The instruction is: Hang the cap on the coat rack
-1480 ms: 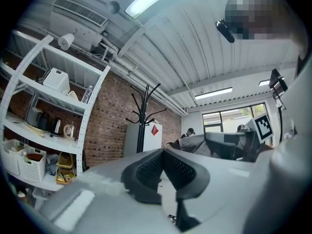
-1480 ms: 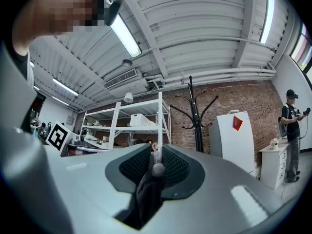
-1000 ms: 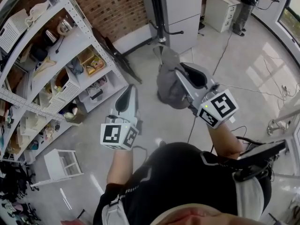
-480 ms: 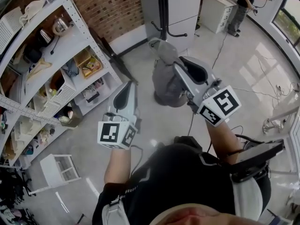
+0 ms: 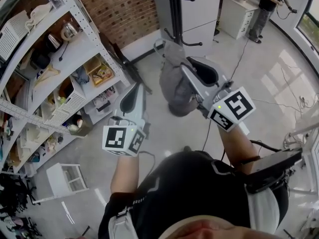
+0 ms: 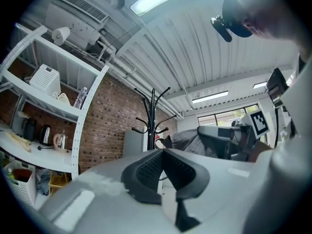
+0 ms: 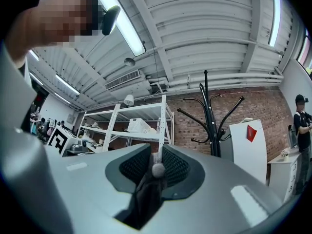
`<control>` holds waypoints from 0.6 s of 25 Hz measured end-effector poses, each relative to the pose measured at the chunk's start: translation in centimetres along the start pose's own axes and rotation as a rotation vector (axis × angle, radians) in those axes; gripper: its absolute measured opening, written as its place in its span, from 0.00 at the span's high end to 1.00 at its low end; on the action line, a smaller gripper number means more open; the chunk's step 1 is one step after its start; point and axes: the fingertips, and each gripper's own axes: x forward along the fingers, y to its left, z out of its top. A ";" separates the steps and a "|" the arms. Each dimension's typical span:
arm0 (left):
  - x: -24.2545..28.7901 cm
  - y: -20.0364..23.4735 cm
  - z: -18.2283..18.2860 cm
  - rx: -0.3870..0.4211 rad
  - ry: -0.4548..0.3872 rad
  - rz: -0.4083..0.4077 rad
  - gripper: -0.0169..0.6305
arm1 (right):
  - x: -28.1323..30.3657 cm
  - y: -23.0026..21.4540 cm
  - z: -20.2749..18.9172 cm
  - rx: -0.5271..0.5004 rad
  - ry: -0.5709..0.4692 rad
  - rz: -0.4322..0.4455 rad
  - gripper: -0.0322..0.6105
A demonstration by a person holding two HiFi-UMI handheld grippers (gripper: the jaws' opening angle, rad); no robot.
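Grey cap [image 5: 172, 86] pinched in right claw [image 5: 195, 72], short of black coat rack [image 5: 175, 9] at 12 o'clock. Left claw [image 5: 133, 92] closed, empty. Transport step; next: raise, drop over a hook.

The person holds both grippers out in front, bare forearms reaching forward from the body. The left gripper [image 5: 135, 89] points away and slightly right, its jaws pressed together with nothing between them. The right gripper [image 5: 188, 67] reaches farther out and angles toward the left, its jaws clamped on a fold of the grey cap [image 5: 172, 81]. The left forearm [image 5: 123, 176] runs nearly straight ahead, while the right forearm [image 5: 238, 144] slants inward.
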 end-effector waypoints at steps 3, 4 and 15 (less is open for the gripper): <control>1.6 -0.1 0.9 0.002 -0.009 0.000 0.92 | 0.5 -1.2 0.5 -0.004 -0.003 0.007 0.82; 2.1 -0.2 1.0 0.008 -0.011 -0.001 0.92 | 0.5 -1.6 0.6 -0.006 -0.007 0.009 0.82; 6.3 -0.7 2.1 0.023 -0.005 -0.014 0.92 | 1.7 -4.1 2.2 -0.024 -0.052 0.032 0.82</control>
